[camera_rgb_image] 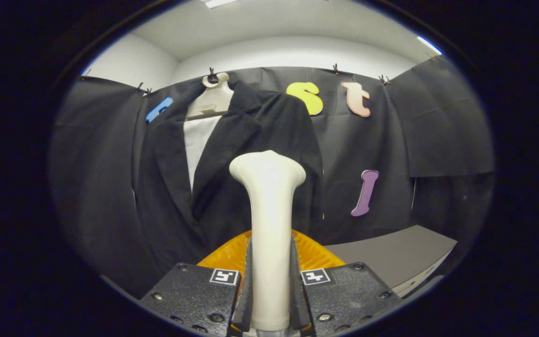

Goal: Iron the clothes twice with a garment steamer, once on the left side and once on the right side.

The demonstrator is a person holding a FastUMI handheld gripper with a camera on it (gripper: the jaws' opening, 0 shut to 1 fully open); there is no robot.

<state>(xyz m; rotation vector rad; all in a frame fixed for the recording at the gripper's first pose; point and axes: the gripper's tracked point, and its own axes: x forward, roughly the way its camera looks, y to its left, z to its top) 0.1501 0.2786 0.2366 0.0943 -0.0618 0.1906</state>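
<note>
My tool point(270, 285) is clamped on the garment steamer point(269, 224) handle. I see its head upright, in front of the dark jacket point(251, 154). The jacket hangs on a hanger point(213, 100).

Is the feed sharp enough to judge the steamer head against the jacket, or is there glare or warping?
Gripper view: steamer sharp, evenly lit, no glare, clamped between the tongs; dark jacket shows little fabric detail; fisheye bends the hanger and the grey table.
</note>
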